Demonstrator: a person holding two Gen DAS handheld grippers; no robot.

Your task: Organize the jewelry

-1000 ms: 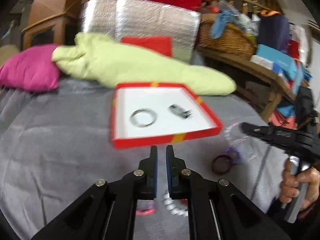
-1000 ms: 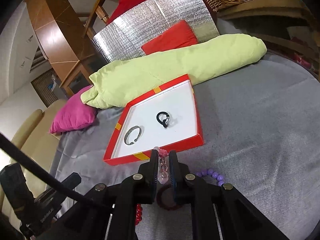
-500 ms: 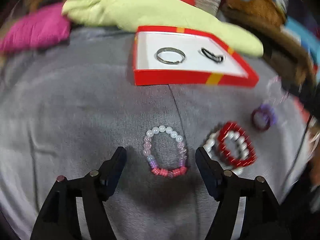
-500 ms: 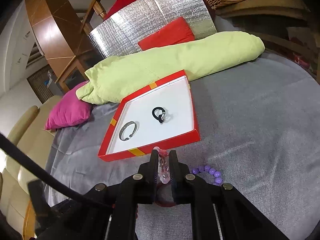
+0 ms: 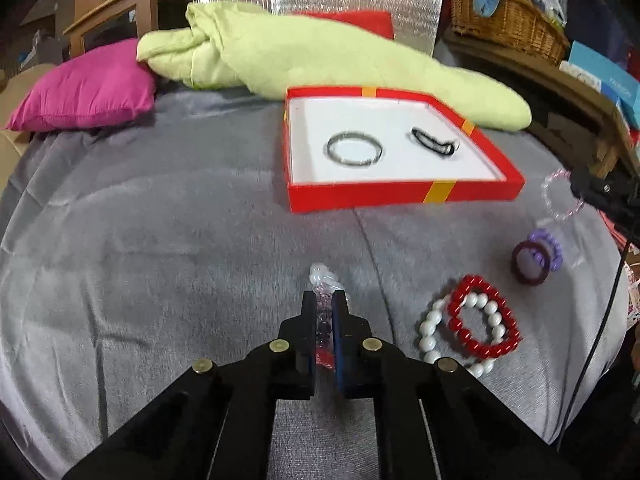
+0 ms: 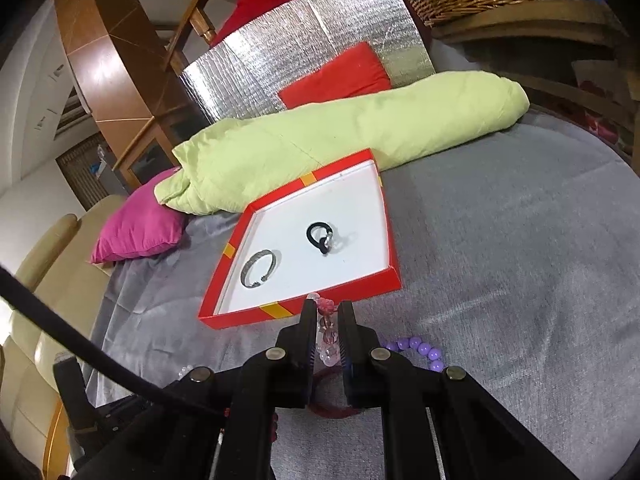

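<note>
A red box (image 5: 400,196) (image 6: 304,308) with a white floor lies on the grey cover and holds a silver bangle (image 5: 354,149) (image 6: 259,267) and a black ring piece (image 5: 434,143) (image 6: 320,237). My left gripper (image 5: 323,312) is shut on a pink and white bead bracelet (image 5: 322,280), low over the cover. My right gripper (image 6: 325,316) is shut on a clear pink bead bracelet (image 6: 328,330), which hangs from it at the right of the left wrist view (image 5: 558,196). Red and white bead bracelets (image 5: 472,328) and purple and maroon ones (image 5: 536,256) (image 6: 420,350) lie loose.
A long green pillow (image 5: 320,56) (image 6: 352,140) lies right behind the box, a magenta cushion (image 5: 88,88) at the back left. A silver foil sheet (image 6: 312,68) stands behind. A wooden shelf with a wicker basket (image 5: 508,20) runs along the right.
My left gripper was open around the pink and white bracelet half a second ago; it has shut on it. My right gripper has kept its hold on the clear pink bracelet.
</note>
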